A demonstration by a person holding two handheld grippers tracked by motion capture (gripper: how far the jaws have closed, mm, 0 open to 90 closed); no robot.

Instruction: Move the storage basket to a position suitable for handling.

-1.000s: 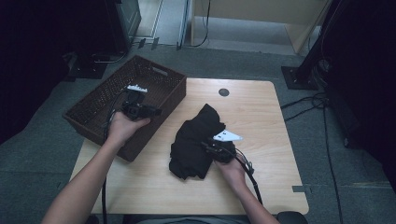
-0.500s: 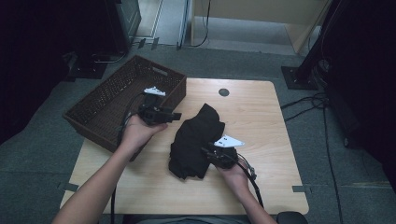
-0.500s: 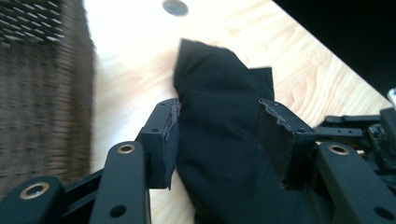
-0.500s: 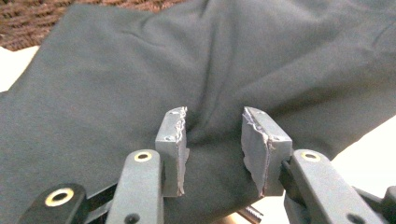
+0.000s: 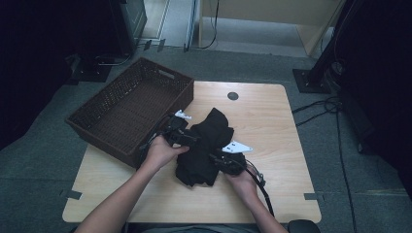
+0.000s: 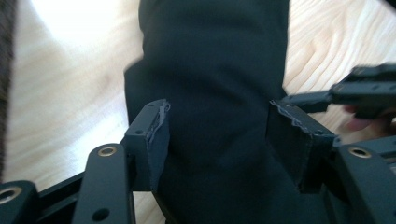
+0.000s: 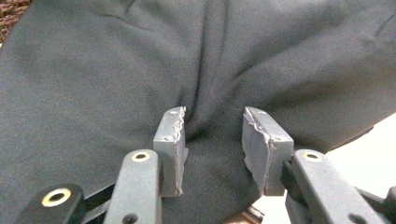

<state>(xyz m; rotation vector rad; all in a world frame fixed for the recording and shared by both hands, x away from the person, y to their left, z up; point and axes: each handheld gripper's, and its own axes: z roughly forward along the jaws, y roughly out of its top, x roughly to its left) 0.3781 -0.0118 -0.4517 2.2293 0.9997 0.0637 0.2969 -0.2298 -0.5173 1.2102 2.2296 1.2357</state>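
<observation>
From the high view, a black garment lay crumpled on the worktop, just beside the empty basket. The left hand-held gripper reached its near edge; the right hand-held gripper sat on its other side.

In the left gripper view, the jaws had just been opening and straddled the cloth without pinching.

In the right gripper view, the half-open jaws bunched a fold. Judging by this, the handling had hardly begun.

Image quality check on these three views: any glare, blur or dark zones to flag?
High view: dim, floor edges nearly black; black garment shows little fold detail against the lit table. Left gripper view: wood blown out to white at top left, whole frame soft, garment featureless. Right gripper view: sharper, folds readable, table corner at lower right overexposed.
</observation>
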